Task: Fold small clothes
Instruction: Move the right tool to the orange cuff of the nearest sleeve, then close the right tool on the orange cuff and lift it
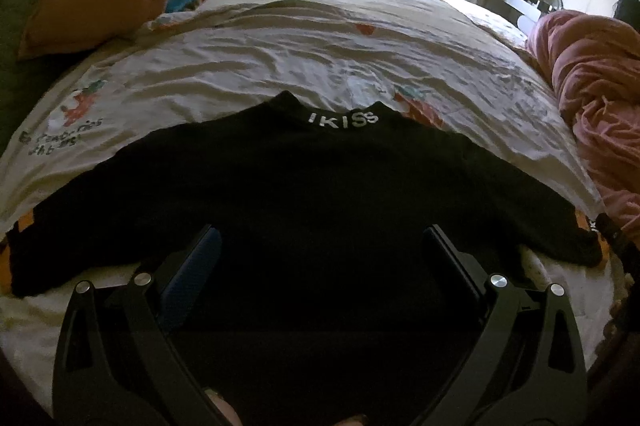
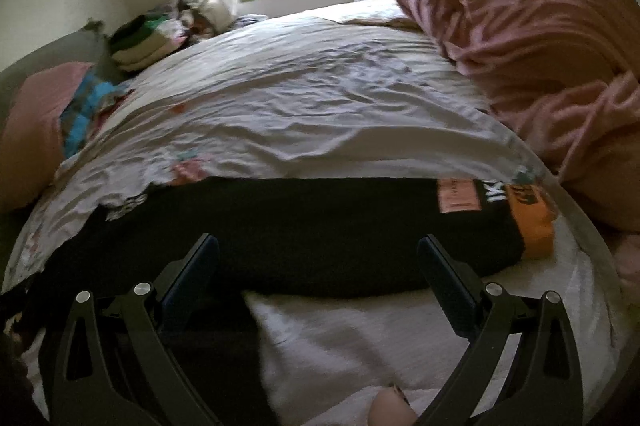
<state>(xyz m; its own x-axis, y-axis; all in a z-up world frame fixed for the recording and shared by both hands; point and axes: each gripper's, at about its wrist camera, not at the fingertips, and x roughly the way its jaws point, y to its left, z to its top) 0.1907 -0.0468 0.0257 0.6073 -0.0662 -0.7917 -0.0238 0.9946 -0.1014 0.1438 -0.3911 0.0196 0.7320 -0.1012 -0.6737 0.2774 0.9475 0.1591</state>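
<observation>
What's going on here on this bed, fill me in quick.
A person is holding a gripper in each hand over a black top spread flat on the white bedsheet, collar lettering facing away. The left gripper hovers over the garment's middle, jaws open, gripping nothing. The right gripper sits at the shirt's near edge by the orange-trimmed sleeve, jaws also open. No fold is made yet.

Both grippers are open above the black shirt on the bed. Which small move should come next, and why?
Probably lower the open right gripper and pinch the black shirt by its orange-cuffed sleeve, which lies spread out flat and unfolded on the white printed bedsheet.
</observation>
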